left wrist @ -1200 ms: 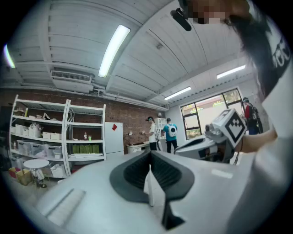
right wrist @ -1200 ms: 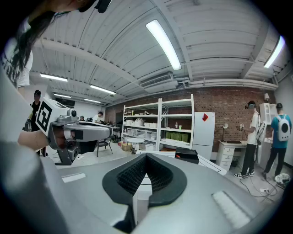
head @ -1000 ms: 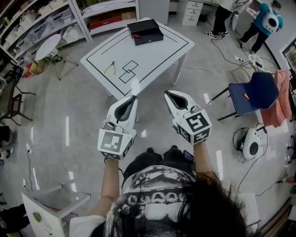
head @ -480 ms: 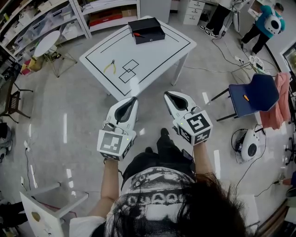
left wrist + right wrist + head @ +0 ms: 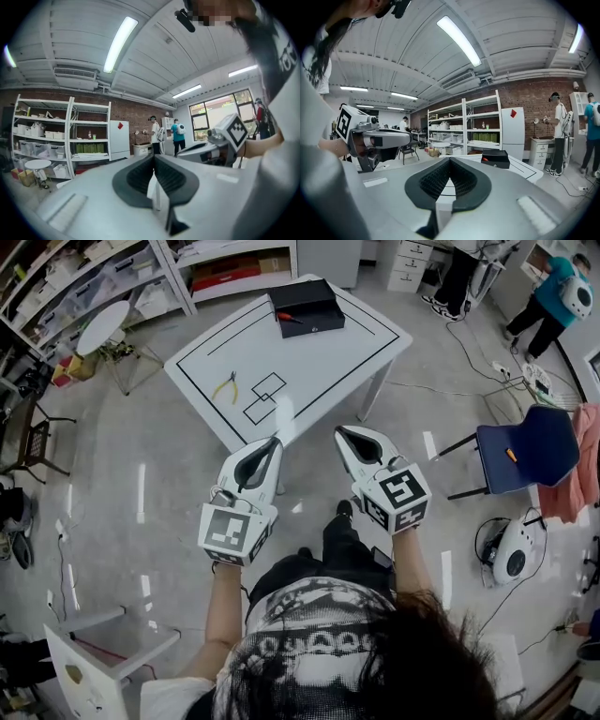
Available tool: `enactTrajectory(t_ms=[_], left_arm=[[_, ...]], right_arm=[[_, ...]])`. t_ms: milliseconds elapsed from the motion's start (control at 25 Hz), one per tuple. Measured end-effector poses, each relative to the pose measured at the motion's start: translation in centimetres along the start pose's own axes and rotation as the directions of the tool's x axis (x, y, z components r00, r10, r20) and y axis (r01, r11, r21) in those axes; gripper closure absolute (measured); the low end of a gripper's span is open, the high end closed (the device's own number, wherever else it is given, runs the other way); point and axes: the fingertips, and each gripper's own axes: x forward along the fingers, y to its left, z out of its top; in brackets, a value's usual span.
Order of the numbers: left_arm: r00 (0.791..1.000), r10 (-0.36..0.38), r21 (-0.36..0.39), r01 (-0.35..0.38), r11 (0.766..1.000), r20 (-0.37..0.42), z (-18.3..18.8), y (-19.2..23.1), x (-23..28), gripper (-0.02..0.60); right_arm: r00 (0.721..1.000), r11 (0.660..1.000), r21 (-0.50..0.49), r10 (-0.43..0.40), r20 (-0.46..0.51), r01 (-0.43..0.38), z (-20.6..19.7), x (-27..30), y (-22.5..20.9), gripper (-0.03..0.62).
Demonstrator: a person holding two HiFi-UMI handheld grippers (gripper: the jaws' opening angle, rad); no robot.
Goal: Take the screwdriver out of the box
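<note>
A black box (image 5: 306, 307) stands at the far edge of the white table (image 5: 309, 362), which has black lines marked on it. The red-handled screwdriver (image 5: 289, 318) lies inside the box. In the right gripper view the box (image 5: 495, 158) shows far off, with the red handle (image 5: 485, 159) at its left end. My left gripper (image 5: 275, 439) and right gripper (image 5: 339, 429) are held side by side over the floor, short of the table's near corner. Both are shut and hold nothing. The left gripper (image 5: 154, 157) and right gripper (image 5: 450, 159) show their pads meeting at the tip.
Yellow-handled pliers (image 5: 225, 385) lie on the table's left part beside drawn squares (image 5: 264, 395). A blue chair (image 5: 520, 442) stands to the right, with a white device (image 5: 511, 549) and cables on the floor. A small round table (image 5: 101, 326) and shelves are at left. People stand at the far right.
The person has stepped towards the table, so it sits lower and nearer in the head view. Both grippers came forward with the person and stayed shut.
</note>
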Motion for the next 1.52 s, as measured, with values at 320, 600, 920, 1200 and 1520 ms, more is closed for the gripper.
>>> enactTrajectory(t_ms=[320, 600, 920, 1200, 1520], left_arm=[[0.998, 0.05, -0.043, -0.052, 0.998, -0.042, -0.3, 2.1, 11.4, 0.581], [0.994, 0.091, -0.047, -0.094, 0.994, -0.055, 0.4, 1.9, 19.7, 0.581], [0.988, 0.136, -0.049, -0.14, 0.989, -0.075, 0.2, 1.6, 25.6, 0.581], [0.984, 0.15, -0.043, -0.154, 0.987, -0.094, 0.1, 0.6, 28.1, 0.581], [0.977, 0.175, -0.034, -0.18, 0.983, -0.123, -0.5, 0.5, 29.0, 0.581]], right_arm=[[0.997, 0.998, -0.008, 0.067, -0.026, -0.067, -0.1, 5.0, -9.9, 0.595], [0.991, 0.992, 0.006, 0.13, -0.04, -0.13, -0.4, 7.6, -17.5, 0.595], [0.981, 0.982, 0.011, 0.188, -0.051, -0.188, -1.1, 9.3, -23.0, 0.595], [0.972, 0.974, 0.008, 0.226, -0.062, -0.225, -2.0, 9.7, -25.3, 0.595], [0.963, 0.966, 0.017, 0.259, -0.072, -0.258, -3.0, 10.3, -26.3, 0.595]])
